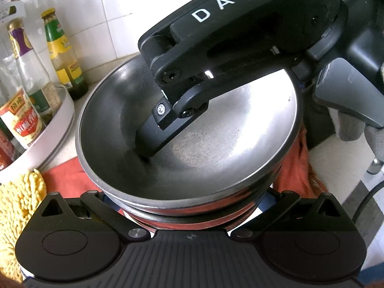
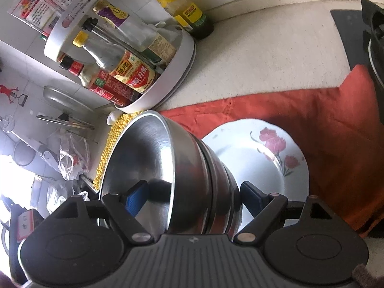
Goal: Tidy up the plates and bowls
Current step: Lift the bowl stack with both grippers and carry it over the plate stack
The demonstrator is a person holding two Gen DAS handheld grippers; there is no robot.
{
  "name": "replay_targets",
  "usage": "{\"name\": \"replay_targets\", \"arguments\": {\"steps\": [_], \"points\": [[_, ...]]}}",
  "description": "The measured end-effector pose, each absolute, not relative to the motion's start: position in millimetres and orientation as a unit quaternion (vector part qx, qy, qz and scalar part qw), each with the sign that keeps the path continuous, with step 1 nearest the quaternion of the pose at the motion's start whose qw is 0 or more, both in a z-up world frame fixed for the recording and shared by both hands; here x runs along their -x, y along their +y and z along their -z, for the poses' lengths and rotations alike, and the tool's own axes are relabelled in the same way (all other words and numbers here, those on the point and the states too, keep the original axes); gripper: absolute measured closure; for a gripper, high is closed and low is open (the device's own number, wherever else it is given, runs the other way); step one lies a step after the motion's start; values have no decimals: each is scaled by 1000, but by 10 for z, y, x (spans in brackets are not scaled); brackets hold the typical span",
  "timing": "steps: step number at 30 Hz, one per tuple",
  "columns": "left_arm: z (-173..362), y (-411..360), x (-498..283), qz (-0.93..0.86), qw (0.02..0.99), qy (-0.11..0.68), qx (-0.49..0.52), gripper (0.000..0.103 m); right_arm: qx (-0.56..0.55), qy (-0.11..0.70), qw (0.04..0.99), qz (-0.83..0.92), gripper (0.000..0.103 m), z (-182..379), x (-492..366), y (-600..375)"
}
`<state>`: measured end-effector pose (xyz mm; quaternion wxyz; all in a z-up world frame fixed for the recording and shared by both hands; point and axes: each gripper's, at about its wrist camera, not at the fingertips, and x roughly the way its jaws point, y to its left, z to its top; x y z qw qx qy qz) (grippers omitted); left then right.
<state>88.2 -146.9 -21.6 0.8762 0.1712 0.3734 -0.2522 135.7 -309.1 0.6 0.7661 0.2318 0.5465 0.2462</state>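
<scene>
A stack of several nested steel bowls (image 1: 216,124) hangs close above a white plate with red flowers (image 2: 259,165) that lies on an orange cloth (image 2: 312,110). My right gripper (image 2: 192,196) is shut on the stack: one blue-padded finger (image 2: 134,199) presses inside the top bowl and the other finger (image 2: 252,196) bears on the outer wall. The left wrist view shows that inner finger (image 1: 153,139) reaching down into the bowl. My left gripper (image 1: 189,206) straddles the lower bowls of the stack from the near side. Its fingertips are hidden by the bowls.
A white round rack (image 2: 184,55) full of sauce bottles stands at the left by the tiled wall, with a green-capped bottle (image 2: 184,7) beside it. A yellow chenille mat (image 1: 16,206) lies left of the cloth. A black stove (image 2: 374,36) is at the right. A gloved hand (image 1: 348,124) holds the right gripper.
</scene>
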Motion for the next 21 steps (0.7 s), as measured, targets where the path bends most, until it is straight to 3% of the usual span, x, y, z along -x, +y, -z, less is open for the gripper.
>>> {"name": "replay_targets", "arguments": {"steps": [21], "points": [[439, -1581, -771, 225, 881, 374, -185, 0, -218, 524, 779, -268, 24, 263, -1406, -3158]]}}
